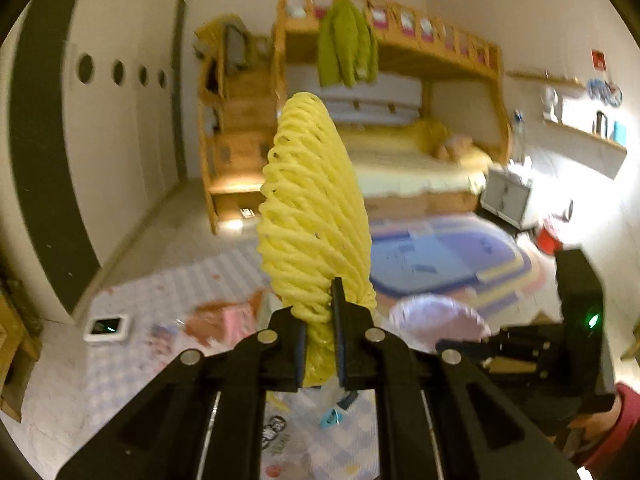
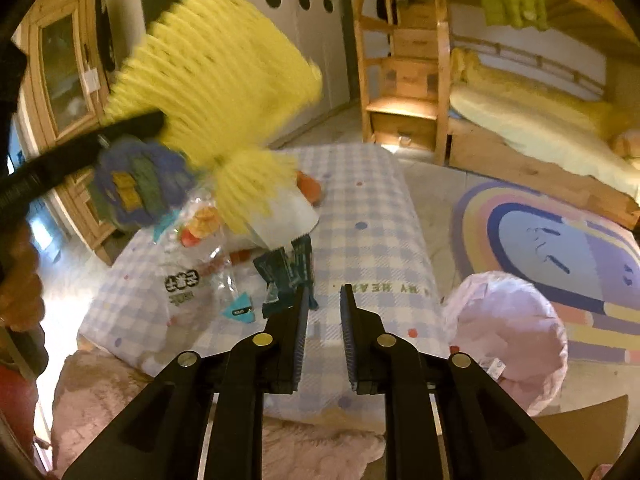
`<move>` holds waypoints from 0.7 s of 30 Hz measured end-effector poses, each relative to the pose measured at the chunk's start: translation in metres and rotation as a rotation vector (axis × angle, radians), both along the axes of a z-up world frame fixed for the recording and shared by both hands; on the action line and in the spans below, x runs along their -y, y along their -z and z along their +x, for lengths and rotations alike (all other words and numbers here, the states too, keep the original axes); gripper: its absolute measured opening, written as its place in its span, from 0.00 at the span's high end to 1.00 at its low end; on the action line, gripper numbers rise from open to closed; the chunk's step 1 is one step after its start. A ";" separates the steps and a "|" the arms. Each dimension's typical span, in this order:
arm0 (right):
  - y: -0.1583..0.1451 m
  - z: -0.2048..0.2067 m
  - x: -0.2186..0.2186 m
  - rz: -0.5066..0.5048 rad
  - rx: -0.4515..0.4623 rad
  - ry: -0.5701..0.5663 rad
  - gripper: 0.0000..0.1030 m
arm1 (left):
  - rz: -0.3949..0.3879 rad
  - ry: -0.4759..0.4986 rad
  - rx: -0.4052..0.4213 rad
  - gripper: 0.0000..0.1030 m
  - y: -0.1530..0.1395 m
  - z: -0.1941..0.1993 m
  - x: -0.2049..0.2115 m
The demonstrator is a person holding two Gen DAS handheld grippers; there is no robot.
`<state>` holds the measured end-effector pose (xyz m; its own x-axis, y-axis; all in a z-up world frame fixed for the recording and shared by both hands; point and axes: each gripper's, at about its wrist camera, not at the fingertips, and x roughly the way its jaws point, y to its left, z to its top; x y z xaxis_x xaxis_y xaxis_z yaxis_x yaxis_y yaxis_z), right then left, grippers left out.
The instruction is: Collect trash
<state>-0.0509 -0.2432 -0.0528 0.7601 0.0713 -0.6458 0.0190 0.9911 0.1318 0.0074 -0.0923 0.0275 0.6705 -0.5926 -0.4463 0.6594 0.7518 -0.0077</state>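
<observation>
Yellow foam netting, ribbed and squashed flat, stands up above the checked tablecloth, clenched at its lower end by the left gripper. Right gripper gapes slightly, empty, over the cloth's near edge.

The foam net is bright yellow, a criss-cross mesh all over. The gripper fingers are plain black. The tablecloth is a pale blue-and-white check with small scattered dots (red and blue ones). The bin bag is a soft pinkish lilac. The rug has rainbow bands of purple, navy, yellow and peach. The jacket on the honey-coloured wood bunk bed is lime green, and one wrapper is dark teal.
</observation>
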 end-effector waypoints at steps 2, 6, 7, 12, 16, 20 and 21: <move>-0.002 -0.002 -0.001 0.006 0.006 -0.007 0.75 | -0.036 -0.047 0.036 0.92 -0.013 -0.011 -0.015; -0.002 -0.003 -0.012 0.007 0.002 -0.040 0.69 | -0.016 -0.158 0.078 0.91 -0.016 -0.024 -0.040; -0.001 -0.003 -0.016 0.007 0.000 -0.051 0.64 | 0.010 -0.191 0.075 0.91 -0.012 -0.025 -0.045; 0.008 0.007 -0.037 -0.005 -0.022 -0.114 0.50 | 0.081 -0.339 -0.006 0.91 0.025 -0.013 -0.079; 0.018 0.019 -0.054 -0.016 -0.047 -0.153 0.42 | 0.086 -0.397 -0.051 0.91 0.046 -0.003 -0.101; 0.031 0.039 -0.063 0.010 -0.077 -0.181 0.42 | 0.091 -0.406 -0.068 0.91 0.057 -0.001 -0.113; 0.034 0.045 -0.065 0.015 -0.085 -0.187 0.42 | 0.087 -0.402 -0.077 0.91 0.059 0.000 -0.115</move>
<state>-0.0063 -0.1781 -0.0867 0.6754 0.2163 -0.7050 -0.1536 0.9763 0.1524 0.0071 0.0230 -0.0315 0.8034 -0.2483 -0.5412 0.3132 0.9492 0.0295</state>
